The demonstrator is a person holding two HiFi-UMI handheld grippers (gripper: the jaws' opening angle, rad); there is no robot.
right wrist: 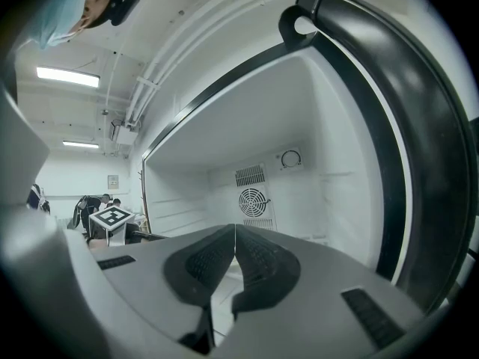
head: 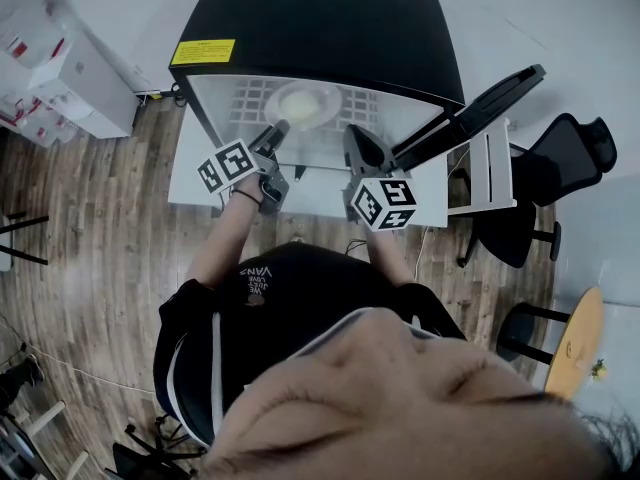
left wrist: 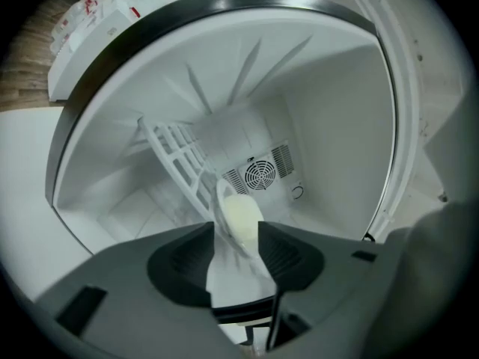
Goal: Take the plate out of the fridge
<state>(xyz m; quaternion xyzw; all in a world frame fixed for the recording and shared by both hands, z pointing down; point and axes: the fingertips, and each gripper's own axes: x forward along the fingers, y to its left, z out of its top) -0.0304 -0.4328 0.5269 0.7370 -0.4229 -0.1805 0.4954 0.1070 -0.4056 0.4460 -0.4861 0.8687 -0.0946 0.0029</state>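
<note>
Fridge (head: pixel 320 28), black-topped w/ white interior, stands open, its door (head: pixel 478 173) swung out on the person's right. Left gripper (head: pixel 277 128) reaches in over the white wire shelf (head: pixel 250 96), and it's on the round cream-white plate (head: pixel 305 103)! Left gripper view: gripper (left wrist: pixel 236 234) rolled over, jaws narrow, one either side of the plate (left wrist: pixel 241 215) rim, pads look pressed onto it. Plate sits on the shelf (left wrist: pixel 176 152) inside the fridge, in front of the round fan grille (left wrist: pixel 260 174) on the back wall. Right gripper (head: pixel 356 140) hangs at the fridge mouth, just right of the left one, apart from the plate. Its own view (right wrist: pixel 235 234): jaws fully together, nothing btwn them, fan grille (right wrist: pixel 253 200) ahead.
</note>
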